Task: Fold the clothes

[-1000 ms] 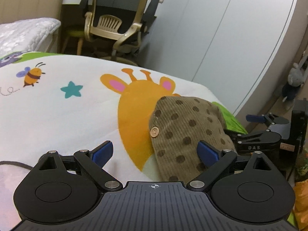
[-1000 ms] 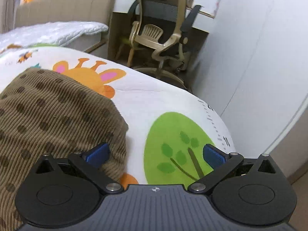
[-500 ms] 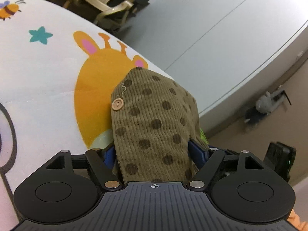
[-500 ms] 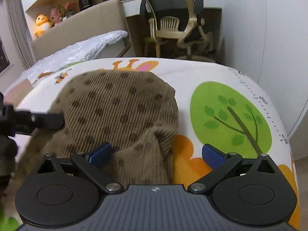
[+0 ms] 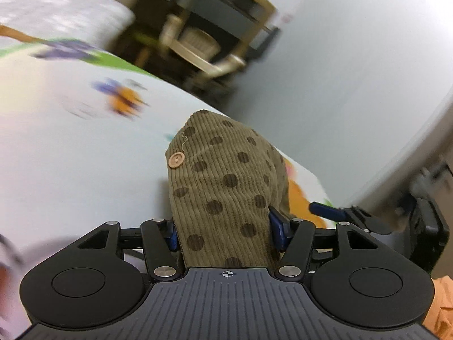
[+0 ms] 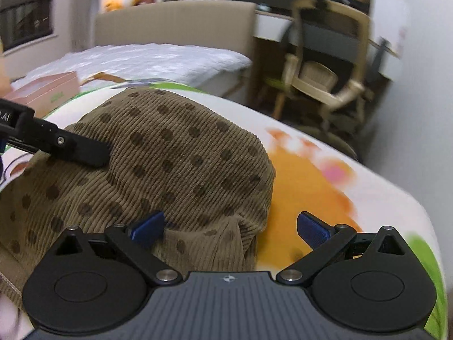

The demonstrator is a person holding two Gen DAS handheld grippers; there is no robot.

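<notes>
A brown corduroy garment with dark polka dots and a wooden button lies on the cartoon-print bedspread. My left gripper is shut on a raised fold of it, cloth bunched between the blue pads. In the right wrist view the garment spreads across the bed, and my right gripper stands open over its near right edge, left pad touching cloth, nothing clamped. The left gripper's black finger presses on the garment at the left there. The right gripper's blue pad shows at the right of the left wrist view.
A beige office chair and desk stand beyond the bed's far edge, next to a grey wardrobe wall. A white quilted pillow and a pink box lie at the bed's head. The bed edge drops off at the right.
My left gripper went from open to shut on the garment and lifted a fold while swinging left. My right gripper stayed open and shifted left over the cloth's edge.
</notes>
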